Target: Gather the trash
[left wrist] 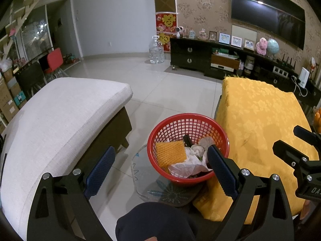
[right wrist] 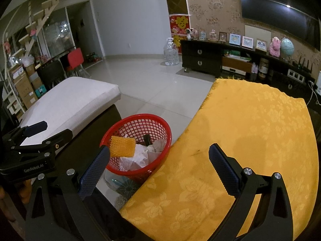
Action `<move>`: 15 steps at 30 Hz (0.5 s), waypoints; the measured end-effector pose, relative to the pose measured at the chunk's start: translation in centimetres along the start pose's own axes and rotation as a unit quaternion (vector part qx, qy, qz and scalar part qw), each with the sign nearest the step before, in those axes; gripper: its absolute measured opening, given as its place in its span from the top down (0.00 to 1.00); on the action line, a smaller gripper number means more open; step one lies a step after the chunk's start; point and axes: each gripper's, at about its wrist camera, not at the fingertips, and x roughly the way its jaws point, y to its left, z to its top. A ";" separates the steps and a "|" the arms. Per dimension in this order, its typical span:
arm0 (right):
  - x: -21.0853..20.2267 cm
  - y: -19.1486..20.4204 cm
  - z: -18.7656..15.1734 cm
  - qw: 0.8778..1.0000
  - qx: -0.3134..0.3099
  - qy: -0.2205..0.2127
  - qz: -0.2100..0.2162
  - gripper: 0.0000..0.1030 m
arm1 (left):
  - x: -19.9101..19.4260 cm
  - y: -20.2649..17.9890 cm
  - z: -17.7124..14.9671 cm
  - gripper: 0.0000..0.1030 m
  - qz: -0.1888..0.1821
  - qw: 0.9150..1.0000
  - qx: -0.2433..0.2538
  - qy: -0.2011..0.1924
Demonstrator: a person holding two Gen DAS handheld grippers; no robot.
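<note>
both my claws are spread and empty: the left gripper (left wrist: 160, 170) hangs over the red basket (left wrist: 188, 118), the right gripper (right wrist: 158, 168) over the yellow tablecloth (right wrist: 250, 130). the basket sits on the floor at six o'clock from the white cushion's (left wrist: 60, 110) corner, just beside the cloth. inside lie orange foam netting (left wrist: 170, 153) and crumpled white paper (left wrist: 188, 165). i judge it all light, soft and crushable; i'd pinch any loose edge gently.

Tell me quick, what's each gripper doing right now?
Left gripper: open, holding nothing.
Right gripper: open, holding nothing.
</note>
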 end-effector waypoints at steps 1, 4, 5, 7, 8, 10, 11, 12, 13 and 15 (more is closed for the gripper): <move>0.0 0.0 0.0 1.000 0.000 0.000 0.000 0.07 | 0.0 0.0 0.0 0.13 0.000 1.000 0.000 0.000; 0.0 0.0 0.0 1.000 0.000 0.001 0.000 0.07 | 0.0 0.0 0.0 0.13 0.000 1.000 0.000 0.000; 0.0 0.0 0.1 1.000 0.000 0.001 0.000 0.07 | -0.1 0.0 0.0 0.13 0.000 1.000 -0.001 0.001; -0.1 0.0 0.0 1.000 0.000 0.001 0.000 0.07 | 0.0 0.1 0.1 0.13 0.000 1.000 0.000 0.001; 0.0 0.0 0.1 1.000 0.000 0.001 0.000 0.07 | -0.1 0.0 0.0 0.13 0.000 1.000 -0.001 0.001; 0.0 0.0 0.1 1.000 0.000 0.001 0.000 0.07 | -0.1 0.0 0.1 0.13 0.000 1.000 0.000 0.000; 0.0 0.0 0.1 1.000 0.000 0.001 0.000 0.07 | 0.0 0.0 0.0 0.13 0.000 1.000 0.000 0.001; 0.0 0.0 0.2 1.000 0.000 0.001 0.000 0.07 | 0.0 0.0 0.0 0.13 0.000 1.000 0.000 0.001; 0.0 0.0 0.0 1.000 0.000 0.002 0.000 0.07 | 0.0 0.0 0.0 0.13 0.000 1.000 0.000 0.001; -0.1 -0.1 -0.2 1.000 0.000 0.001 0.000 0.07 | -0.1 0.0 0.0 0.13 0.002 1.000 0.001 -0.001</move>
